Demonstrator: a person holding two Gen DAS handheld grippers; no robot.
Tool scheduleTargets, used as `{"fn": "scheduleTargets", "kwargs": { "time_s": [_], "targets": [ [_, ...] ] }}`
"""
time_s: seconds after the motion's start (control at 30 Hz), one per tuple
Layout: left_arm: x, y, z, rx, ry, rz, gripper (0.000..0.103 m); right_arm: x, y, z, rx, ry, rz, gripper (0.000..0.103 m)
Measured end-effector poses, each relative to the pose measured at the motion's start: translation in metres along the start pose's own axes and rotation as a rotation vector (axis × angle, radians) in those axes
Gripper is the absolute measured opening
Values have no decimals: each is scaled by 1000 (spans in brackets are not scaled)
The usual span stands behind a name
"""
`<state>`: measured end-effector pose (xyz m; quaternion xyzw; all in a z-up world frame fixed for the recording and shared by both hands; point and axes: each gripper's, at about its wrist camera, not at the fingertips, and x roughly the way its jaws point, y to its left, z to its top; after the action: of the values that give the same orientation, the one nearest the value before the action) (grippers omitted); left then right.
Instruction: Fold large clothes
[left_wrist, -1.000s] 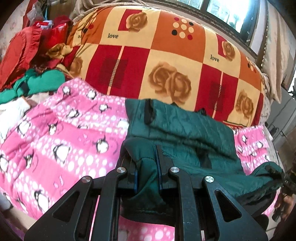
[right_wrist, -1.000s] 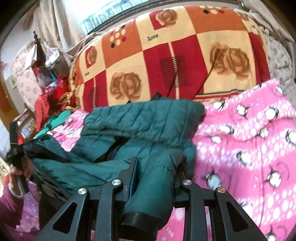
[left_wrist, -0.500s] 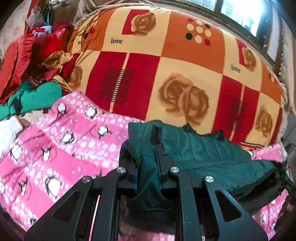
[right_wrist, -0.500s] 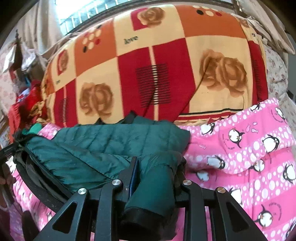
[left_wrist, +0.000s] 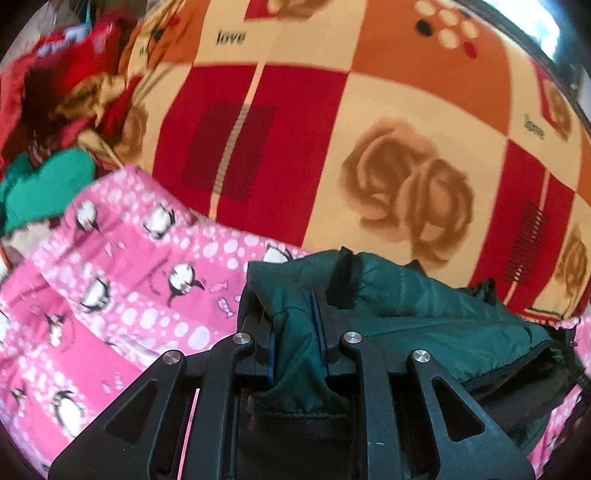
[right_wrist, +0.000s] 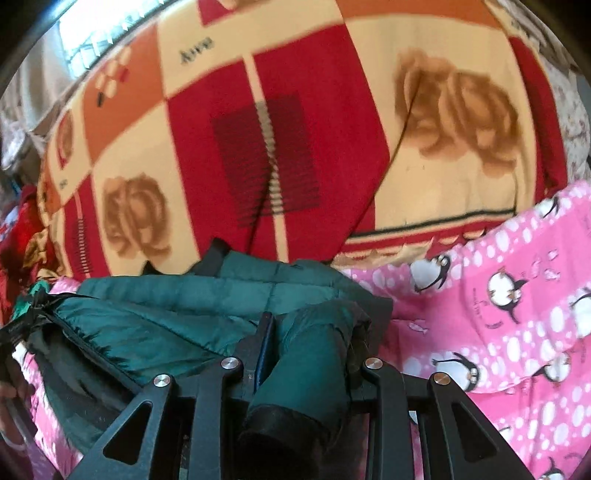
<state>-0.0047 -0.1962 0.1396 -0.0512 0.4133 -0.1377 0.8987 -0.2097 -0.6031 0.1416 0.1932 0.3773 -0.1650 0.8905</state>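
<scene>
The left gripper (left_wrist: 295, 325) is pinching a fold of the green jacket (left_wrist: 424, 314), and the right gripper (right_wrist: 310, 350) is pinching a cuffed sleeve (right_wrist: 295, 398). The jacket is lying across the pink sheet (left_wrist: 129, 295), in front of the blanket (left_wrist: 332, 129). Both views are showing motion blur, and the gripper frames are hiding the jacket's near edge.

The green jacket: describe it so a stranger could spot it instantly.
Below the big red-and-orange rose blanket lies a pink penguin-print blanket. On it lies the green jacket, dark, quilted and plain, pinched by both grippers.
</scene>
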Motion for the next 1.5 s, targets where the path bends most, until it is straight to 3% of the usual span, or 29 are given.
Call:
{"fn": "scheduleTargets", "kwargs": {
  "time_s": [0.13, 0.27, 0.47, 0.5, 0.53, 0.6, 0.77, 0.9, 1.03, 1.23, 1.4, 1.5],
  "targets": [
    [20, 6, 2, -44, 37, -41, 22, 25, -1, 0, 28, 12, -22, 27],
    [14, 6, 7, -21, 46, -85, 31, 38, -4, 4, 61, 32, -24, 31],
    [-12, 14, 11, -21, 37, -154, 61, 32, -11, 7, 140, 0, 58, 51],
    [-19, 17, 11, -22, 9, -132, 74, 32, -10, 6, 133, 1, 60, 57],
    [-25, 19, 11, -26, -19, -119, 81, 31, -8, 6, 127, 1, 59, 59],
    [-39, 26, 12, -43, -78, -119, 81, 29, -5, 7, 126, -8, 65, 65],
    [-50, 30, 12, -56, -83, -129, 81, 0, -6, 13, 170, -128, 62, 81],
    [-51, 23, 6, -46, -88, -132, 81, -27, -2, 15, 175, -223, 65, 81],
    [-49, 13, -1, -36, -99, -124, 81, -43, 18, 14, 86, -289, 114, 81],
    [-14, -12, -3, 3, -28, -85, 81, -2, 67, 13, -78, -114, 145, 81],
    [25, -25, -3, 55, 29, 35, 81, 42, 97, 15, -180, -20, 92, 81],
    [38, -27, -5, 80, 42, 69, 83, 68, 104, 17, -213, 30, 48, 82]
  ]
}}
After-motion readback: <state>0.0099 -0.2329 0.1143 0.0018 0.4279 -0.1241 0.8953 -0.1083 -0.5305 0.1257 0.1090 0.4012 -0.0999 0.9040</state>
